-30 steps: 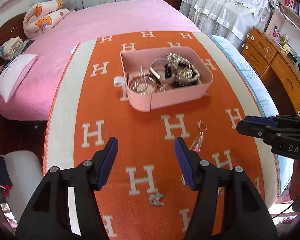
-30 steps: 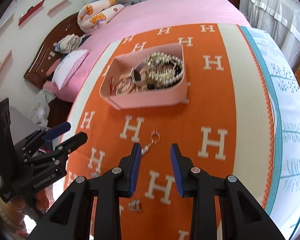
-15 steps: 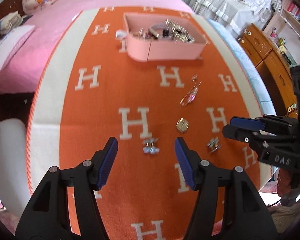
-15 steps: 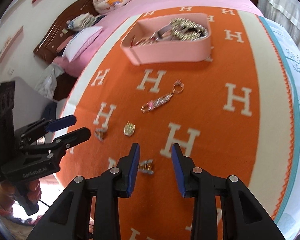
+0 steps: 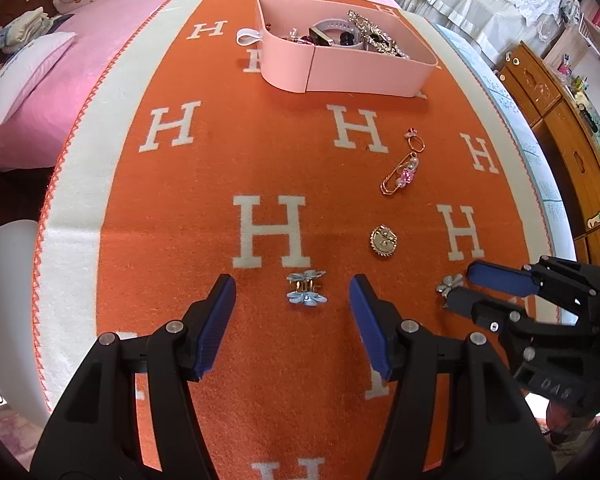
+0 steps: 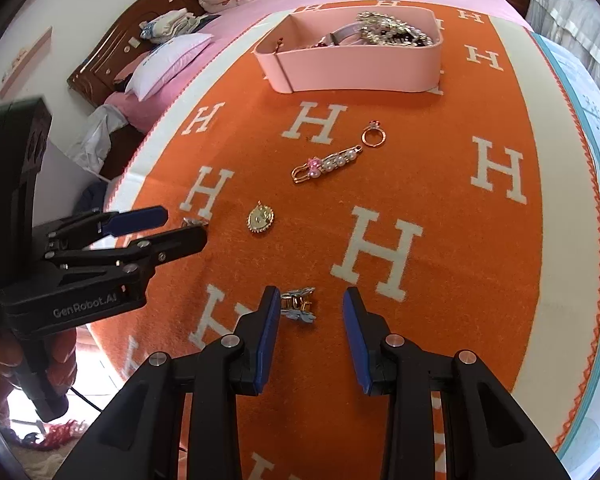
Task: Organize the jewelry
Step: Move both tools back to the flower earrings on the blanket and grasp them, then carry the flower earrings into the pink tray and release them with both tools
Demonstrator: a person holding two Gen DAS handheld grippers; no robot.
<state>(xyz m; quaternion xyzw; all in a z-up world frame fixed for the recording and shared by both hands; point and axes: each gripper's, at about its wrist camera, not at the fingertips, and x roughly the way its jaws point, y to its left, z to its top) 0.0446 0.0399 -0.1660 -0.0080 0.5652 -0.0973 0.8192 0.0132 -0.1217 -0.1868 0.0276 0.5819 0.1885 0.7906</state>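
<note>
left claw (image 5: 292, 300) wide, empty | right claw (image 6: 309, 312) wide, empty | blue flower clip (image 5: 305, 293) between fingers, untouched

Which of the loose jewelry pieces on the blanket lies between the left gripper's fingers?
The blue flower clip, lying between the open fingers of the left gripper. The round gold brooch, pearl pin and ring all lie farther off, toward the box.

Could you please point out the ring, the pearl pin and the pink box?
ring (image 6: 373, 136), right wrist view, gold band.
pearl pin (image 6: 327, 165), right wrist view, pearl row.
pink box (image 5: 363, 72), left wrist view, front wall.
</note>
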